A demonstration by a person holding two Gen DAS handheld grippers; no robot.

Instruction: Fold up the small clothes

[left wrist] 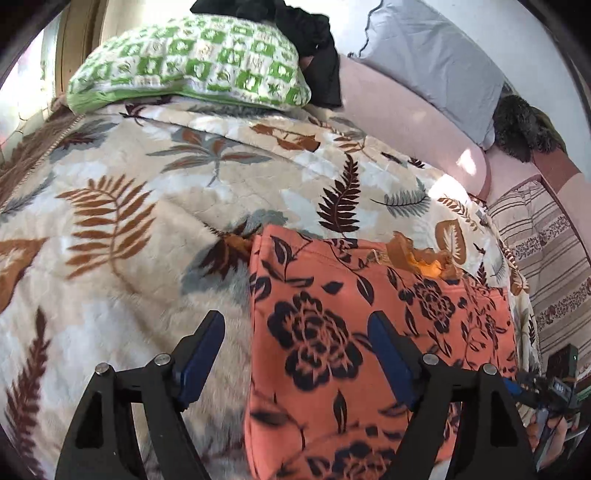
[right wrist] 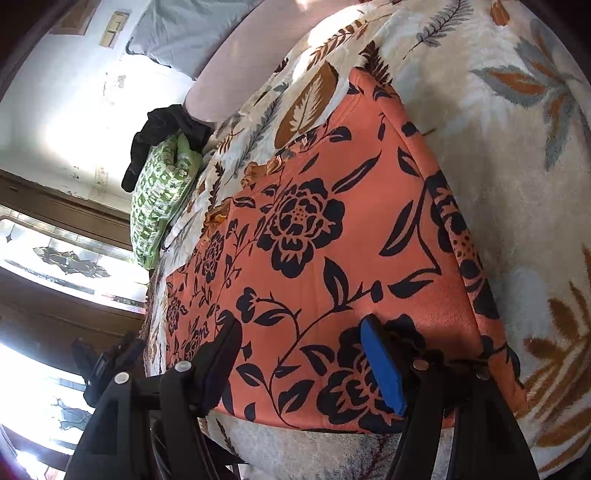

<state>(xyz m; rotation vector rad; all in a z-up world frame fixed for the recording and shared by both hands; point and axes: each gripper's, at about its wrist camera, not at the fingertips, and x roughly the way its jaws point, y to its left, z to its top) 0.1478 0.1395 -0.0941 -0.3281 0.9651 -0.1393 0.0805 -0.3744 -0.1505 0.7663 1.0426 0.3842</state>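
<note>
**Ana:** Blue-padded fingers (left wrist: 388, 354) fill the bottom of the left wrist view. How does the left gripper (left wrist: 295, 350) stand?

**Ben:** Its jaws are spread, and no cloth is pinched between the pads. The side edge of the orange floral garment (left wrist: 369, 332) runs up between the fingers: the far-side finger is over the garment, the near-side one over the leaf-print blanket (left wrist: 129, 221).

**Ana:** And the right gripper (right wrist: 299, 354)?

**Ben:** Jaws apart too, nothing clamped. In the right wrist view the garment (right wrist: 332, 240) lies flat just ahead of and under both fingertips, with its near hem crossing beneath them. Whether the tips touch the fabric I cannot tell.

**Ana:** How does the garment look?

**Ben:** Like a folded rectangle, black roses on orange, lying on the blanket. An amber ruffled trim (left wrist: 424, 258) shows at its far edge, ahead of the left gripper.

**Ana:** Beyond it?

**Ben:** Well ahead of the left gripper sits a green-and-white pillow (left wrist: 192, 62) with a black cloth (left wrist: 306, 33) on top, and to their right a grey pillow (left wrist: 428, 62).
</note>
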